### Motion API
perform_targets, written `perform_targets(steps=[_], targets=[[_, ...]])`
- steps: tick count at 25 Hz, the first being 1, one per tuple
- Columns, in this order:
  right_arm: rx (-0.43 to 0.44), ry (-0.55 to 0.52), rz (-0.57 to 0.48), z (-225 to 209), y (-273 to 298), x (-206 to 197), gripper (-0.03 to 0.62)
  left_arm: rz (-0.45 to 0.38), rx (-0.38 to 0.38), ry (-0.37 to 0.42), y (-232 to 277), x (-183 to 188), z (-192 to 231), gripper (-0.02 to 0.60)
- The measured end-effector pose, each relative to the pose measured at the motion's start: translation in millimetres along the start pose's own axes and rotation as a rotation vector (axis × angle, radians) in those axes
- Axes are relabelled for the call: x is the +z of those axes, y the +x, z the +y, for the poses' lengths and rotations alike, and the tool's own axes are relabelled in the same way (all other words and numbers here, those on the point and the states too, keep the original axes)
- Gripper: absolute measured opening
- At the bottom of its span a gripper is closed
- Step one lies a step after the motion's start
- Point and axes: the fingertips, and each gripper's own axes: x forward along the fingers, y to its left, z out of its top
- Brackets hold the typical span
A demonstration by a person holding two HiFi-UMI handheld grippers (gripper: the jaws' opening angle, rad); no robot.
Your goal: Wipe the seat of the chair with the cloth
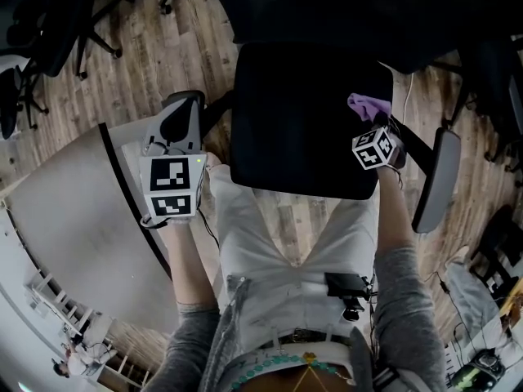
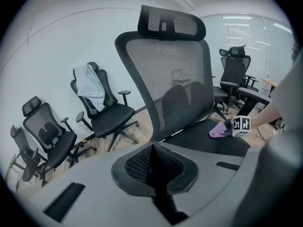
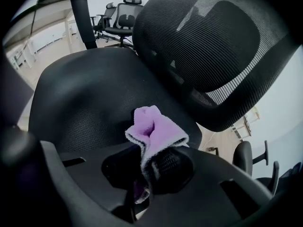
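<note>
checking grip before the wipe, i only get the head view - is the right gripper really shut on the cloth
Observer: Yes, the right gripper has its jaws shut on the cloth, a fold sticking out past them.
Operator: and the left
Observer: The left gripper has its jaws together, nothing between them.
Operator: anything else around
Observer: A spare chair with a white garment over its back.
</note>
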Motion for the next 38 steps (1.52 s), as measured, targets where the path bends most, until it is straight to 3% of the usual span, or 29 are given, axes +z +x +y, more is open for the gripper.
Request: perform_targets(steps=[5, 15, 29, 34, 38], targets=[[-0.001, 0.067, -0.073, -2.8, -12.6, 10.6, 0.048, -0.001, 0.000, -0.001, -0.2, 0.3, 2.0, 0.008], [0.053, 0.016, -0.298, 18.6, -62.9, 66.7, 0.048, 0.001, -0.001, 0.002, 0.2, -0.8, 2.0, 0.008], [0.345, -0.196, -0.533, 164.0, -87.5, 207.0, 0.048, 0.000, 0.000, 0.000, 1.7, -0.2, 2.5, 0.008], [0.407, -0.249, -0.537, 215.8, -80.1, 241.5, 0.048, -0.002, -0.003, 0.000, 0.2, -2.0, 4.4, 0.008], [0.423, -0.318, -0.472, 247.5, -59.6, 250.8, 0.048, -0.004, -0.004, -0.001, -0.9, -3.1, 5.6, 0.008]])
